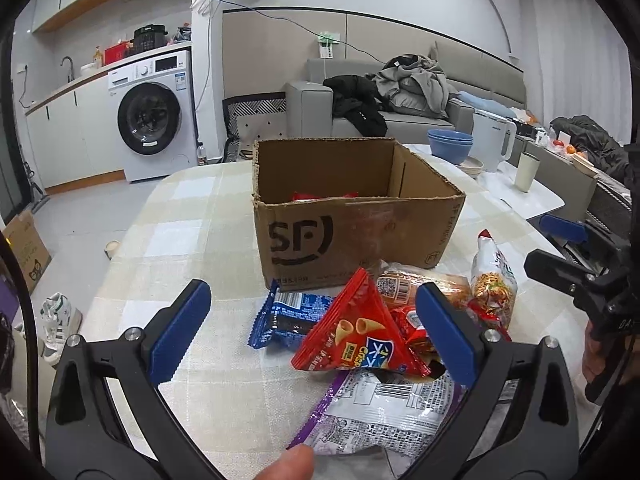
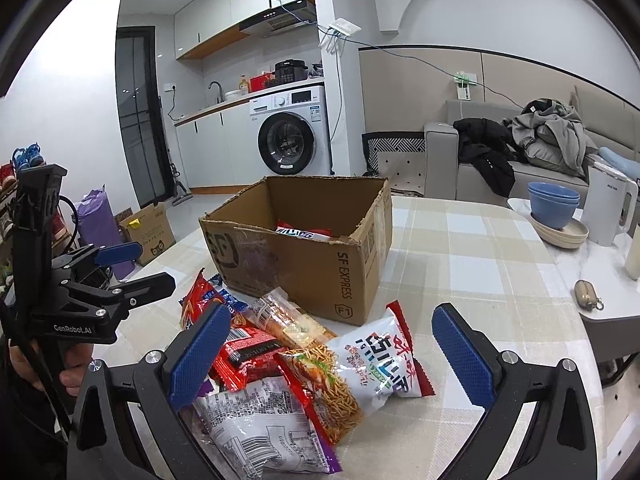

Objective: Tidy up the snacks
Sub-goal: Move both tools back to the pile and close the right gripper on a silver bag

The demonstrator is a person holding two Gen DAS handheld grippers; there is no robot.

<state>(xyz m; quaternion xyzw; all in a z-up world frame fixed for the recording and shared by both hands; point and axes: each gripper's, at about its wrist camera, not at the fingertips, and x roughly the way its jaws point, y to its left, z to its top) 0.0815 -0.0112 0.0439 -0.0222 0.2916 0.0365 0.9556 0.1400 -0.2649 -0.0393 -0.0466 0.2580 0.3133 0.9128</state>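
Black left gripper [image 1: 316,324], blue ridged jaws, silver screws

bright indoor light, sharp, fisheye-warped edges

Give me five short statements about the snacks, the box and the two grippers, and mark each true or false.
1. The cardboard box is empty. False: a snack packet lies inside.
2. Both grippers stand open. True: left gripper, right gripper.
3. The red triangular packet is held. False: it lies loose in the pile.
4. The snacks lie in front of the box. True.
5. The blue bowls sit inside the box. False: they stand on a plate.
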